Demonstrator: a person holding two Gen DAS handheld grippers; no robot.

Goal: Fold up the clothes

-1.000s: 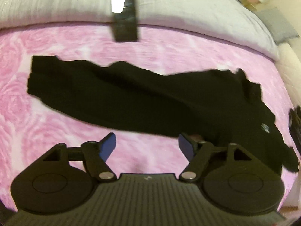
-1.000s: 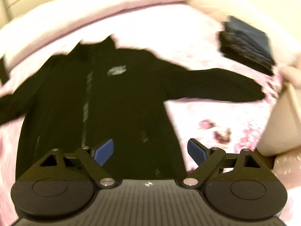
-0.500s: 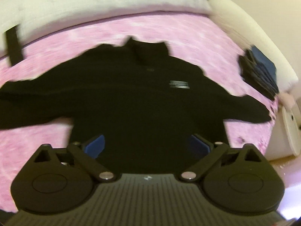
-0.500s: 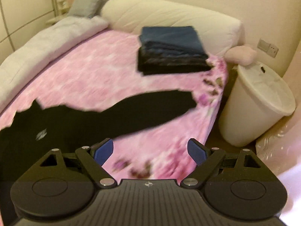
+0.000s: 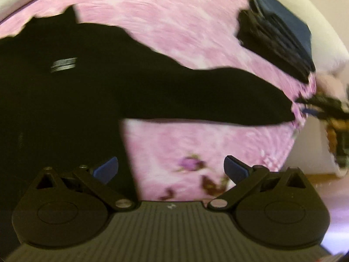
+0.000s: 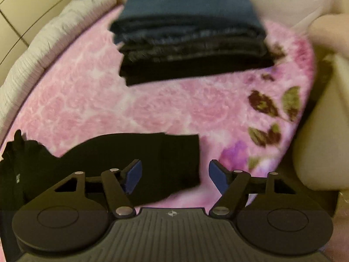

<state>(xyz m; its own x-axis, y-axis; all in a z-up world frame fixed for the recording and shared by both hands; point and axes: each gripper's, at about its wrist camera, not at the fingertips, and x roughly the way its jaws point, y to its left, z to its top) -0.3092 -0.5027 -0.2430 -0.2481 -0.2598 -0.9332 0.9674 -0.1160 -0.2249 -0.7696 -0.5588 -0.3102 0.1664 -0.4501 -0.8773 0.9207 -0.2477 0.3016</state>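
Black top [image 5: 65, 100] is lying spread flat on the pink floral blanket [image 5: 174, 21], body toward the left of the left wrist view and one sleeve [image 6: 152, 155] stretched out to the right, cuff ending close to the blanket's edge.

What's changed: a second ago both cameras were over the chest of the top, and now both have swung over to that outstretched sleeve. The right gripper [image 6: 174, 174] is right over the cuff end, and its jaws have just been closing in from full width. The cuff sits between them, but the blue pads don't look like they're pressing on cloth yet, so nothing is gripped. The left gripper [image 5: 170, 170] has just been opening and now stands wide apart, with only blanket showing between its fingers, next to where the sleeve meets the body.

My read: the sleeve fold is about to start, right side taking the cuff, left maybe pinning or pinching near the shoulder.

Other stuff: a stack of folded clothes [image 6: 189, 35], dark blue on top, sits further up the blanket, well apart from the sleeve, so it shouldn't get in the way. Everything's pretty motion-blurred though.
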